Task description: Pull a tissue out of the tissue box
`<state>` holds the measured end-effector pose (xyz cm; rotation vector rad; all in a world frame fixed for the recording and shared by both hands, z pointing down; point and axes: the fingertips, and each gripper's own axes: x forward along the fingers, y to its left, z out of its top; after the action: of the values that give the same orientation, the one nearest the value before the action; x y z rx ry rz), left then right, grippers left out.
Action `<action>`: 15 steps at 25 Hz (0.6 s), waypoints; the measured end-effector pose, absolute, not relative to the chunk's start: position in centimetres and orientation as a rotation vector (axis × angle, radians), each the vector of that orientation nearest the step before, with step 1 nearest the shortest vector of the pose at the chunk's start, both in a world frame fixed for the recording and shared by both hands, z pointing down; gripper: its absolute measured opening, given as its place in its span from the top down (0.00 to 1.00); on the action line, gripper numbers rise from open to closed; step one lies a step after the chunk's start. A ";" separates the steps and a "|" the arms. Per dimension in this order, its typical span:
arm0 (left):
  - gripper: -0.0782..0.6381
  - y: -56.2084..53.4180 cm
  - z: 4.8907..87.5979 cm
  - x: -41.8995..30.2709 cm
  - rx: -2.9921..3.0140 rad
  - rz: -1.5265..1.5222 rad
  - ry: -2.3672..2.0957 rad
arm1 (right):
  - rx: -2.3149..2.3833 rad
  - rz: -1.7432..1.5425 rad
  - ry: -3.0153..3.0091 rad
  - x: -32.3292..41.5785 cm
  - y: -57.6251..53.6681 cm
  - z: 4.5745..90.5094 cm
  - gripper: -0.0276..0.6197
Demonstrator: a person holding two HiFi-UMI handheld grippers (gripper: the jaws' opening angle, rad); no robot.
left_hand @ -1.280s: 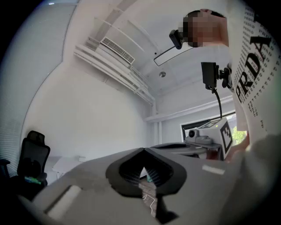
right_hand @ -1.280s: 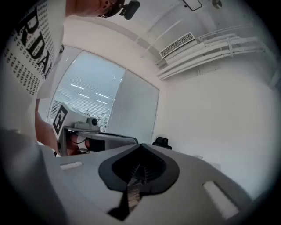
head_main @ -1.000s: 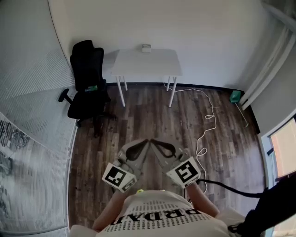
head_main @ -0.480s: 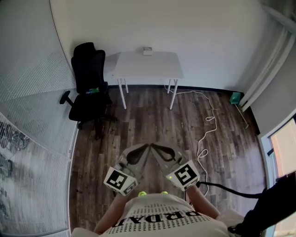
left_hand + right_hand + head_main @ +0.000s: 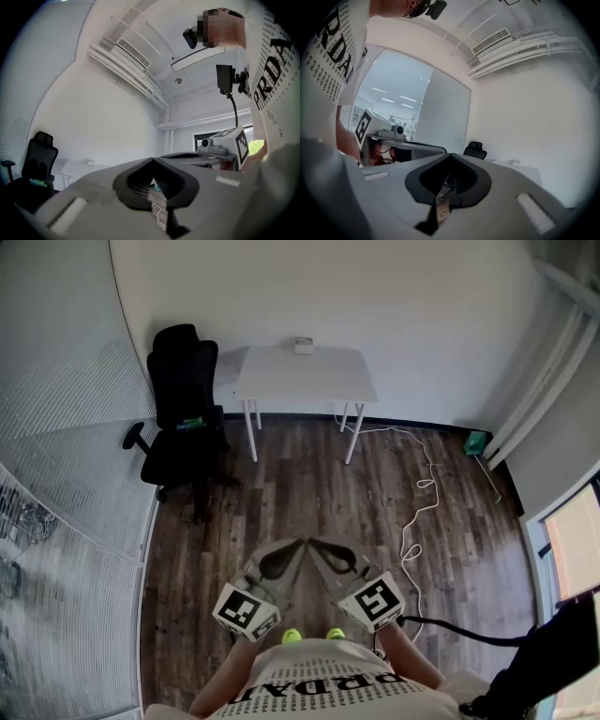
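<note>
The small tissue box (image 5: 303, 345) stands at the back edge of a white table (image 5: 305, 376) against the far wall, well away from both grippers. It also shows as a tiny box (image 5: 515, 163) in the right gripper view. My left gripper (image 5: 293, 547) and right gripper (image 5: 317, 545) hang side by side just in front of my body, above the wooden floor, their tips almost touching each other. Both pairs of jaws meet at the tips with nothing between them, as seen at the left gripper (image 5: 153, 159) and the right gripper (image 5: 450, 154).
A black office chair (image 5: 183, 418) stands left of the table. A white cable (image 5: 417, 493) snakes over the floor on the right, and a black cable (image 5: 469, 636) runs from my right hand. A glass partition with blinds lines the left side. My green shoes (image 5: 292, 637) show below the grippers.
Both grippers have sunk lower in the head view, closer to my body, and the green shoes have come into sight. The table and chair have shifted slightly right and down.
</note>
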<state>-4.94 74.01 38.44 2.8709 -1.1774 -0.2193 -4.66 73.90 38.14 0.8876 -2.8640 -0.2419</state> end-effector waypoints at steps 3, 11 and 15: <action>0.90 74.5 38.3 -6.1 2.873 -0.221 -1.169 | 0.904 -0.230 -2.858 -5.8 74.3 38.1 0.95; 0.90 73.5 38.9 -6.8 2.856 -0.255 -1.154 | 0.900 -0.254 -2.822 -6.5 73.5 38.5 0.95; 0.90 72.1 39.2 -6.2 2.858 -0.243 -1.167 | 0.895 -0.268 -2.833 -6.0 72.0 38.7 0.95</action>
<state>-6.24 72.09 39.23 2.8583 -1.1675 -0.2431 -5.99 72.02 38.67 0.8952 -2.8334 -0.2679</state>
